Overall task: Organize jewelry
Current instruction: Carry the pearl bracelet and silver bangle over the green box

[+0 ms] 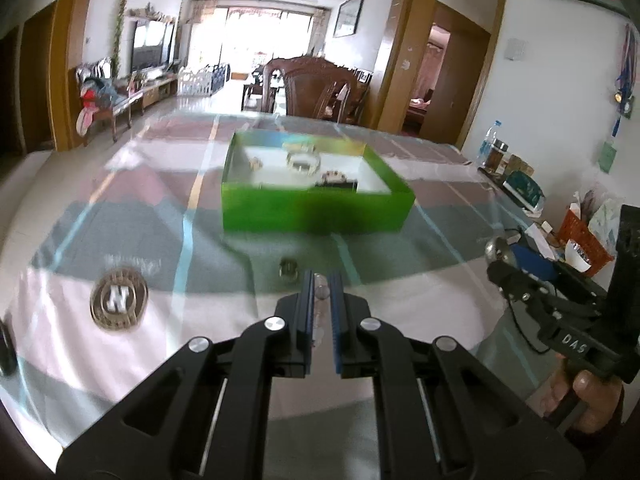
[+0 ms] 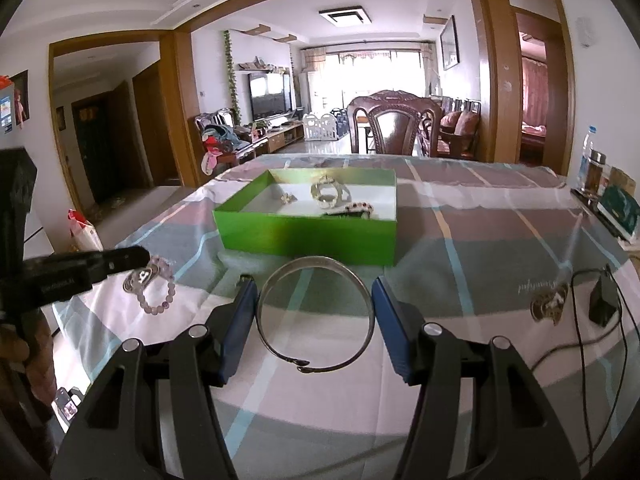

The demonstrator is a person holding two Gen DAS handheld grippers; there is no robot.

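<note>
Over the tablecloth, left claw clamped on beaded bracelet, right claw apart around silver bangle.

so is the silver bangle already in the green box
No, the silver bangle lies on the tablecloth in front of the green box, between the open fingers of the right gripper.

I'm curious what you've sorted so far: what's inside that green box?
Inside the green box lie a pale bangle, a small trinket and a beaded bracelet. Its near wall hides the front floor.
</note>
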